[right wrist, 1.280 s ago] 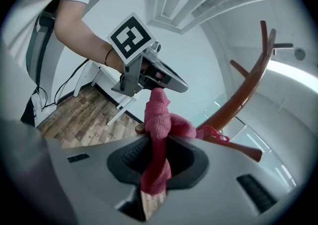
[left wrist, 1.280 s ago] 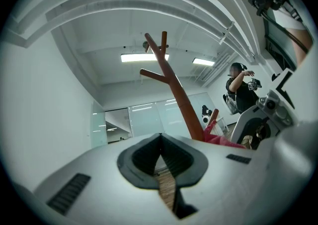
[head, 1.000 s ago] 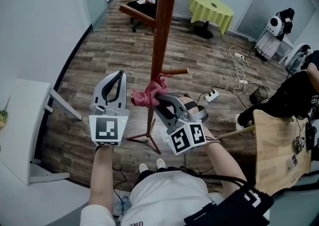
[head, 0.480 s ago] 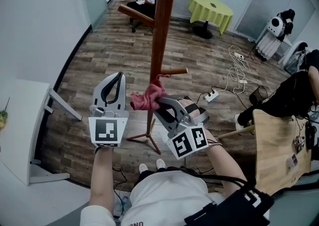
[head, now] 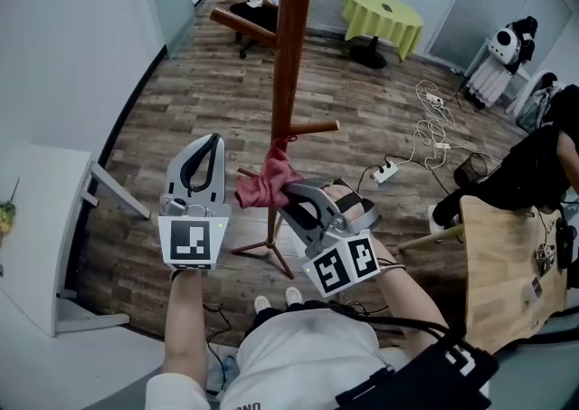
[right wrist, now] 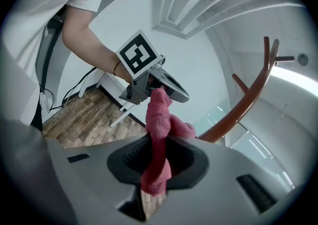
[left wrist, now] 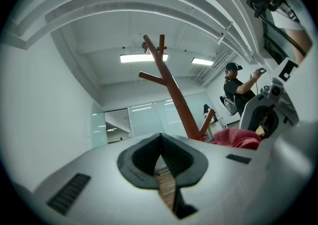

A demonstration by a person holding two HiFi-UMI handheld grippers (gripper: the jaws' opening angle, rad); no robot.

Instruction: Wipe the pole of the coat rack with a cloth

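Right gripper (head: pixel 288 185): jaws closed on a pink cloth (head: pixel 262 184). The right gripper view shows the cloth (right wrist: pixel 159 134) pinched between the pads, one end hanging below them and the bunched end standing out ahead.

Left gripper (head: pixel 215 141): jaws together with nothing between them, as its own view confirms (left wrist: pixel 160 153). It is held just left of the cloth and clear of the rack.

Pole (head: pixel 289 55): stands upright on splayed feet on the plank floor, directly ahead of the right gripper's tip, so its long axis runs up and away in the head view. The right gripper is the nearer of the two. The bunched cloth lies against the pole at the level of the lower peg (head: pixel 317 128). Contact appears likely, though the steep view does not confirm it.

Condition of pole: round, reddish-brown wood, smooth and slightly glossy, with angled pegs branching higher up (left wrist: pixel 176 100). No marks or dust can be made out.

Judgement: the coming stroke should run along the pole's length.
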